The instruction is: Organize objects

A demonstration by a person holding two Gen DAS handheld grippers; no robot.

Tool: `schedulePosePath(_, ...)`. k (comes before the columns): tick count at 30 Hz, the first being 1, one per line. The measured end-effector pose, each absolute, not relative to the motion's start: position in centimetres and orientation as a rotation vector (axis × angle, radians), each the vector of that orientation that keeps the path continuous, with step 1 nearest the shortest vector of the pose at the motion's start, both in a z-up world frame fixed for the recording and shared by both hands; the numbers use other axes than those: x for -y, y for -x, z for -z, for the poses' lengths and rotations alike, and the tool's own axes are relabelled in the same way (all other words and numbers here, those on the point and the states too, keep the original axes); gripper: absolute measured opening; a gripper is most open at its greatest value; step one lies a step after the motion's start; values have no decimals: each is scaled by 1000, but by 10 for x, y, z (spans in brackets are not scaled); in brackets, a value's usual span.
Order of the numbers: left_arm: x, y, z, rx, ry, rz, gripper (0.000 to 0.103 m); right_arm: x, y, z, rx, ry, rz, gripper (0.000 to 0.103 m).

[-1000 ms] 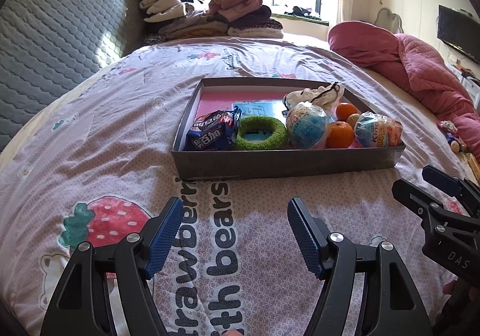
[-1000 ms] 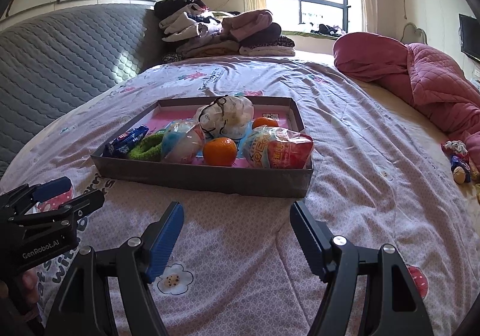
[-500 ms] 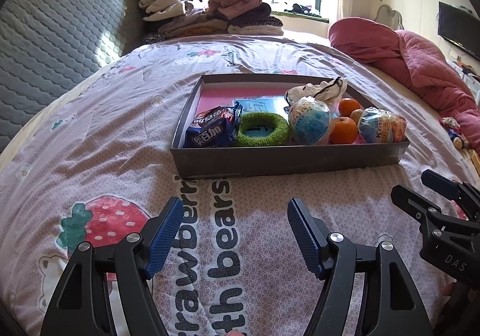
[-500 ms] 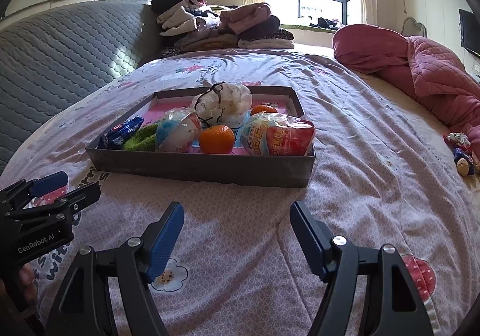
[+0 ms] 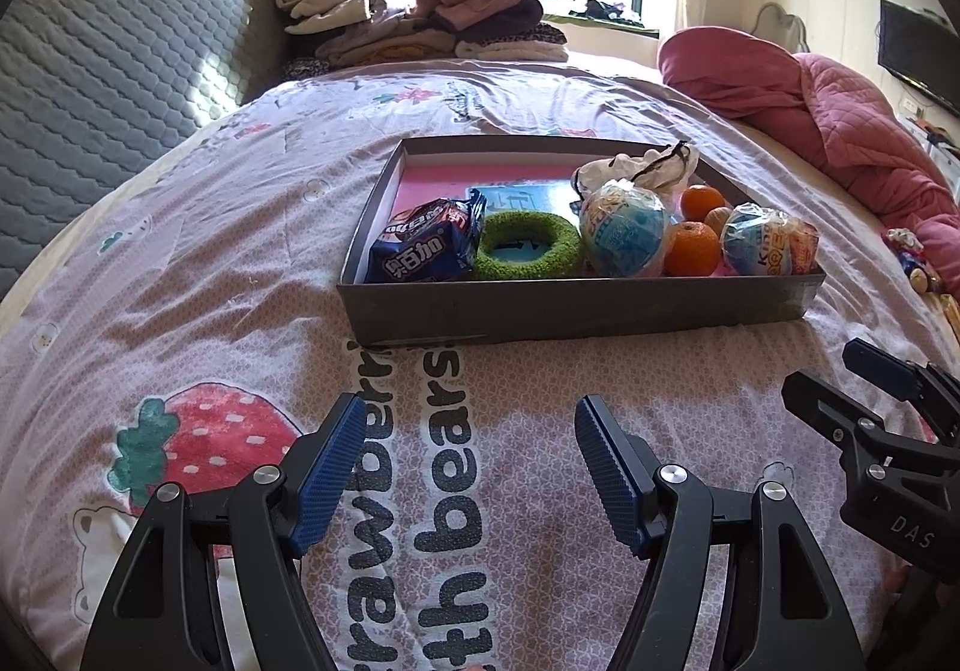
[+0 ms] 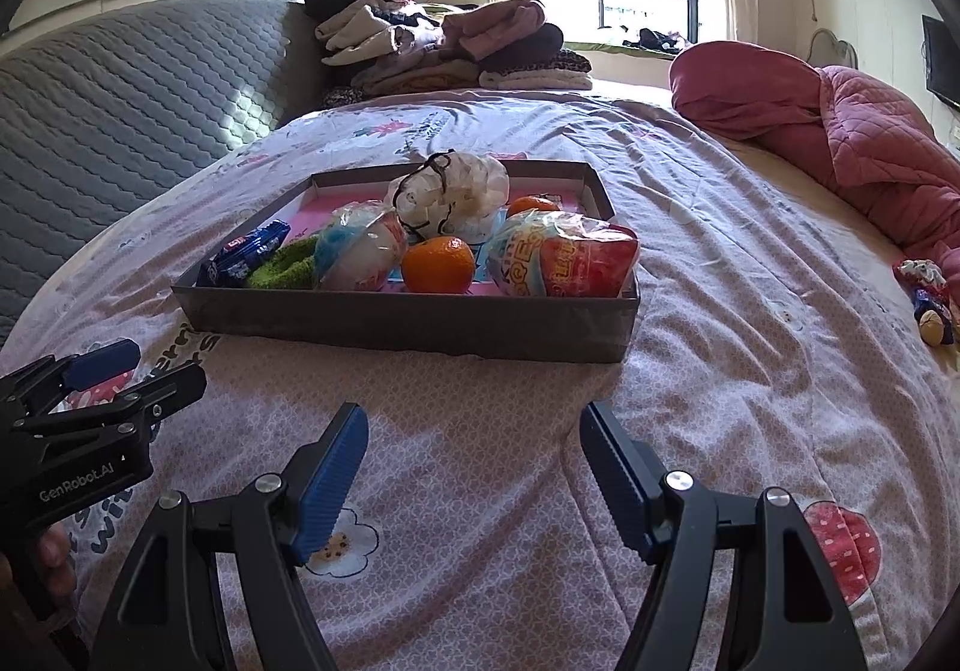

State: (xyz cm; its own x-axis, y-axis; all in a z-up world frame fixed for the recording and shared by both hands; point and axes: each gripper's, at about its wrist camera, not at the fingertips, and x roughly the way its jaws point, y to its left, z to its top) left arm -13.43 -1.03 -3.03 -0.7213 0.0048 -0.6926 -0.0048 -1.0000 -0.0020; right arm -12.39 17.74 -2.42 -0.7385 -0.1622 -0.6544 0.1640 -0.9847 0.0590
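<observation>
Two grippers spread wide and empty: left gripper [image 5: 470, 467] low in the left wrist view, right gripper [image 6: 473, 476] low in the right wrist view, both over the bedspread [image 5: 240, 263]. Best to pick one item, approach from above, clear the tray wall, straddle it squarely, close gently on crinkly wrappers. Tray [image 5: 576, 305] up-frame of both grippers, well apart from them, holding snack packet [image 5: 429, 242] at left, green ring [image 5: 528, 248], wrapped ball [image 5: 627, 236], orange [image 6: 438, 263], wrapped egg [image 6: 564, 254] at right

Black fingers [image 5: 327, 476] bear ribbed blue pads [image 6: 333, 476].
</observation>
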Motion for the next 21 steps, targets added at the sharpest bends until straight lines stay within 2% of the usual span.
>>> schedulePosePath(21, 12, 134, 33, 11, 1185, -2900, 73, -178, 124, 28, 6, -1066, 2767, 73)
